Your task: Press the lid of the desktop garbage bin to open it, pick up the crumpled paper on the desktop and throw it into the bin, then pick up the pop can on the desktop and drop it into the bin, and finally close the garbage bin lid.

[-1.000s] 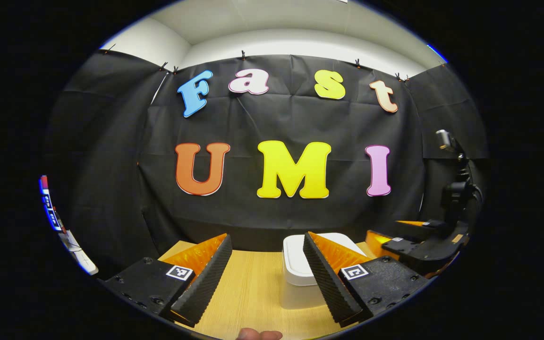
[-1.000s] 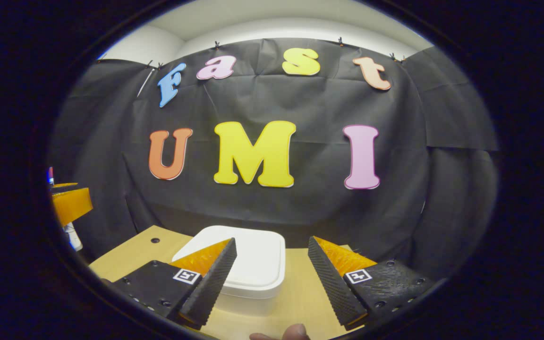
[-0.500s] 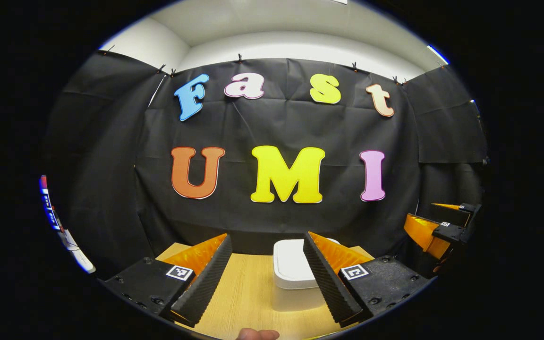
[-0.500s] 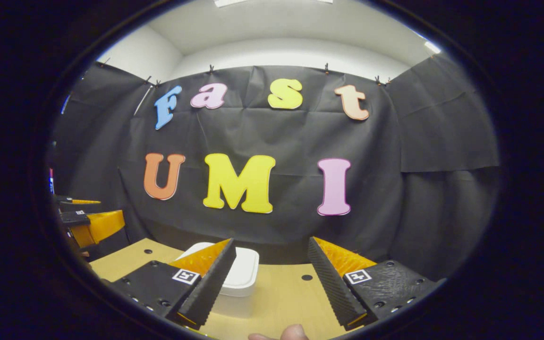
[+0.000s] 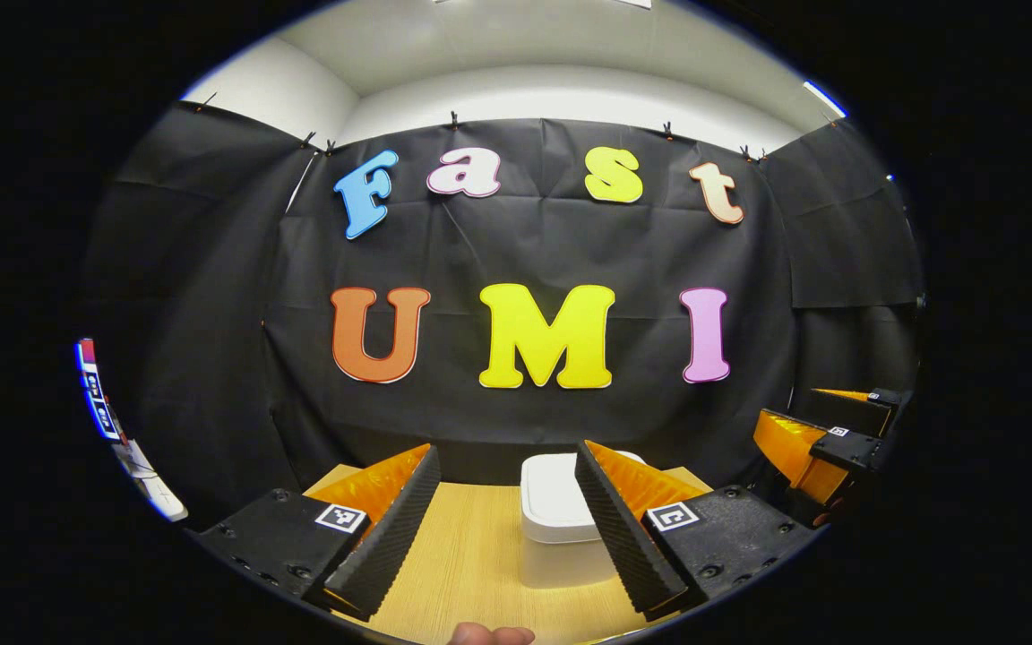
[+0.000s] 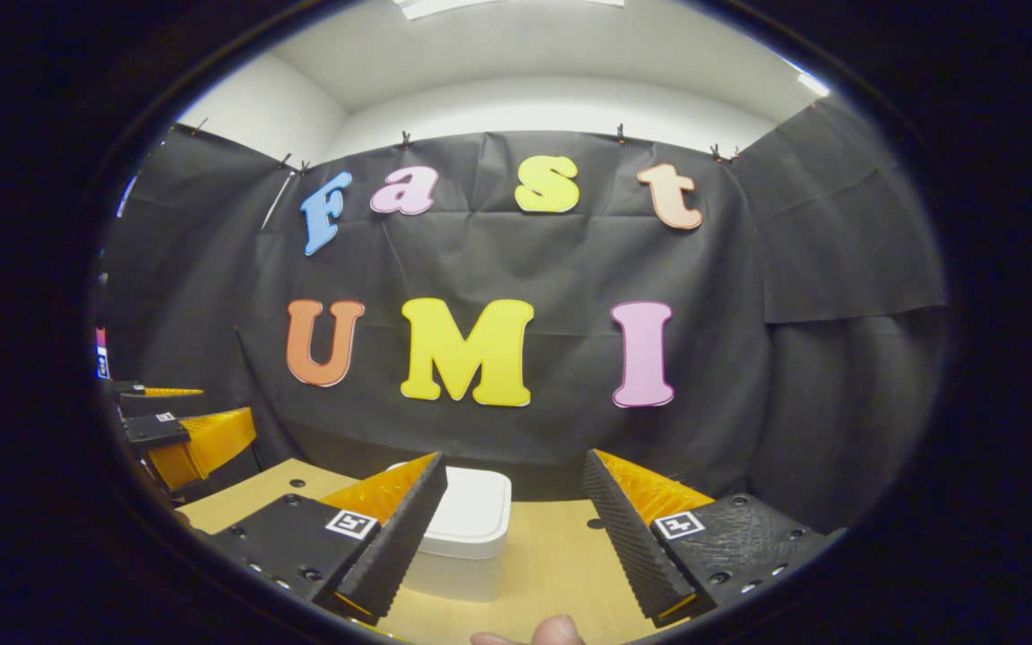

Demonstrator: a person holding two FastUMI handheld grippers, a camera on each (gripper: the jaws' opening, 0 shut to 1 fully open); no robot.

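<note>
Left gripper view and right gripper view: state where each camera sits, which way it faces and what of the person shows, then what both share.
Left gripper view: rides the left gripper, jaws open, facing the cloth wall across the wooden table; white bin ahead, right gripper at right; a fingertip at the bottom.
Right gripper view: rides the right gripper, jaws open, facing the same wall; left gripper at left; a fingertip below.
Shared: the bin, lid closed, and the table.

white bin (image 6: 467, 528) lid down, tongs (image 6: 511, 537) apart
</note>
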